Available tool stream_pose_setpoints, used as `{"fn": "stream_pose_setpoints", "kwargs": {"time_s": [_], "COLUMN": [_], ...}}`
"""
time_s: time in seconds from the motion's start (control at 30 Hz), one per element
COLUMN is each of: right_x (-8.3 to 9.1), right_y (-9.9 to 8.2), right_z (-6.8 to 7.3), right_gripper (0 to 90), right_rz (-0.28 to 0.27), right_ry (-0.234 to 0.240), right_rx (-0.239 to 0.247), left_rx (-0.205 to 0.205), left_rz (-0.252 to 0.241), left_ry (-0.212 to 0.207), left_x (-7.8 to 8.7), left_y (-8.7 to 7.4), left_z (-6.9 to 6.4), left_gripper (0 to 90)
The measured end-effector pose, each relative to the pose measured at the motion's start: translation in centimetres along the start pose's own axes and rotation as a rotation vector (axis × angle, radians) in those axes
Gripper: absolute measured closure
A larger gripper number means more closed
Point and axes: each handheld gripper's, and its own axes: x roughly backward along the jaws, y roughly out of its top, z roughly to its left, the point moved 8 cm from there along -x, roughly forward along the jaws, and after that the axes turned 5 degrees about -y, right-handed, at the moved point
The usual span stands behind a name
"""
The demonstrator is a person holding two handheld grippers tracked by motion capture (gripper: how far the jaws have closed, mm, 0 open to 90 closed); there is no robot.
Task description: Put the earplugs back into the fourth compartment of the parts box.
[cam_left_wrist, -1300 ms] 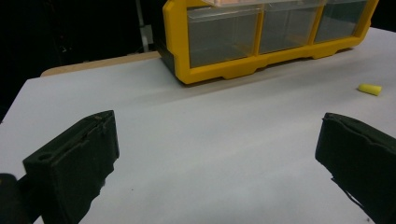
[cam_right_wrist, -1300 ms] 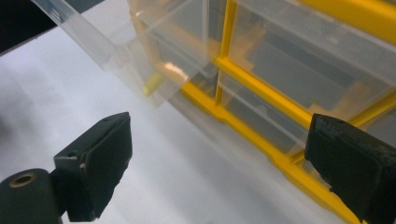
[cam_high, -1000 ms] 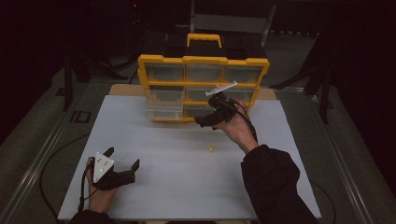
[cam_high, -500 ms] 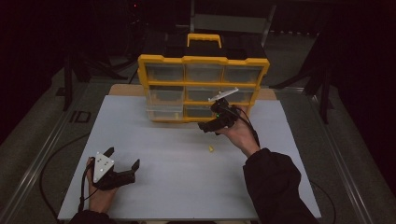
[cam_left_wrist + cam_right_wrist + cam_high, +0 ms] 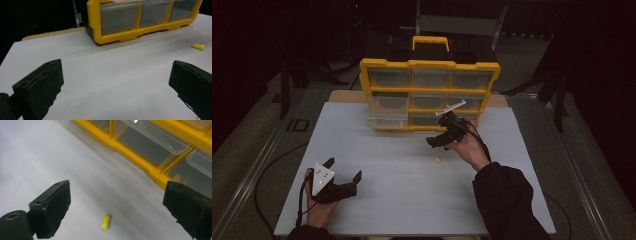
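Right claw (image 5: 435,142) hovering over white desk (image 5: 402,200), jaws spread wide, gripping nothing. Small yellow plug (image 5: 106,221) lying on desk just below, between jaws in right gripper view, not touching either; in high view plug (image 5: 438,159) sitting near my right hand, in front of organizer. Yellow drawer organizer (image 5: 429,95) standing at desk far edge, clear drawers, no readable label or writing anywhere. Left claw (image 5: 343,175) resting low at near-left, jaws wide, holding nothing, well apart from plug (image 5: 198,46).

White table top (image 5: 402,200), wooden board (image 5: 347,96) beneath its far edge, dark floor (image 5: 252,150) around
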Motion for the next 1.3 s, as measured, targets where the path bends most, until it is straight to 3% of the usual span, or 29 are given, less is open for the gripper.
{"fn": "stream_pose_setpoints", "kwargs": {"time_s": [0.47,1.3], "right_x": [-1.5,-4.7], "right_y": [-1.5,-4.9], "right_z": [0.5,0.3], "right_gripper": [7.6,9.2], "right_rz": [0.06,0.174], "right_ry": [-0.01,0.008], "right_rx": [0.025,0.0], "left_rx": [-0.002,-0.003], "left_rz": [0.004,0.007], "left_ry": [0.0,0.005], "left_x": [0.0,0.0], "left_y": [0.0,-0.1], "left_z": [0.0,0.1], "left_gripper": [0.3,0.4]}}
